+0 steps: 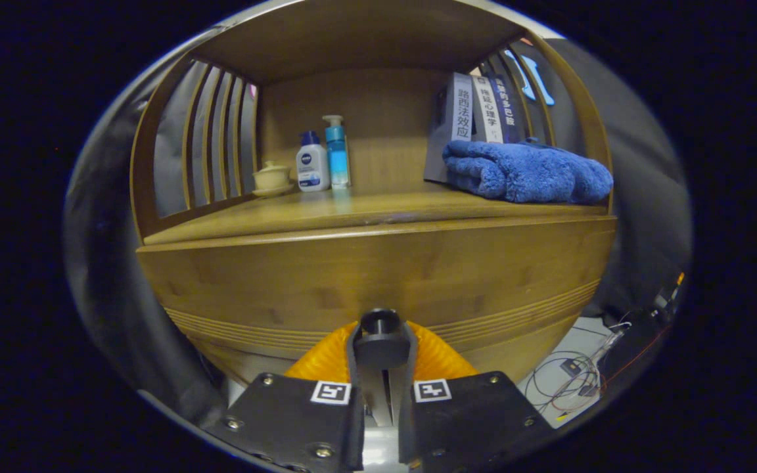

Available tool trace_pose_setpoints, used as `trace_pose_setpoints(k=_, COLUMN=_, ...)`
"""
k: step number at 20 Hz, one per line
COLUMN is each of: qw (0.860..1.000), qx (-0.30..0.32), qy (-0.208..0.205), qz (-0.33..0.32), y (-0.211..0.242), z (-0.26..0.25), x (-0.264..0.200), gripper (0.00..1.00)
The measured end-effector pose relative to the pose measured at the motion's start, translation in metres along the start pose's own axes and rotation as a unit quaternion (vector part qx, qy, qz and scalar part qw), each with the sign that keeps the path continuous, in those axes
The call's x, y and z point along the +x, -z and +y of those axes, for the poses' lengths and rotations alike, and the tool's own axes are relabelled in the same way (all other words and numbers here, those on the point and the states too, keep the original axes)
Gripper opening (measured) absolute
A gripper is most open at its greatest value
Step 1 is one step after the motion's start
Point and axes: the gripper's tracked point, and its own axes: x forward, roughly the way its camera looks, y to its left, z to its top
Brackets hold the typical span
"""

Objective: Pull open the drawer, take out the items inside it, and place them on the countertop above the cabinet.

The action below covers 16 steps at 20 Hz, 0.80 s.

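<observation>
The wooden drawer front [326, 276] spans the cabinet just ahead of my fingers, and none of its inside shows. Its dark round knob [380, 323] sticks out at the lower middle of the front. My gripper [382, 351] is shut on this knob, one finger pressing each side of it. Above the drawer lies the wooden countertop [326, 210], under a shelf roof.
At the back of the countertop stand a small lidded cup [273, 177], a white bottle [312, 163] and a blue pump bottle [336, 152]. A folded blue towel [526, 172] lies at the right before upright books [477, 108]. Slatted side rails [211, 141] close the left. Cables [575, 374] lie on the floor lower right.
</observation>
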Motion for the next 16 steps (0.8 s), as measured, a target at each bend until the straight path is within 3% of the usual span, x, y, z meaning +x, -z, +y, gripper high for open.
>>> trace_pose_setpoints(k=10, qw=0.998, qx=0.016, qy=0.036, qz=0.054, y=0.044, z=-0.01, x=-0.118, gripper=0.21)
trace_pose_setpoints(k=16, qw=0.995, qx=0.007, qy=0.049, qz=0.089, y=0.07, z=-0.013, x=-0.165, gripper=0.21)
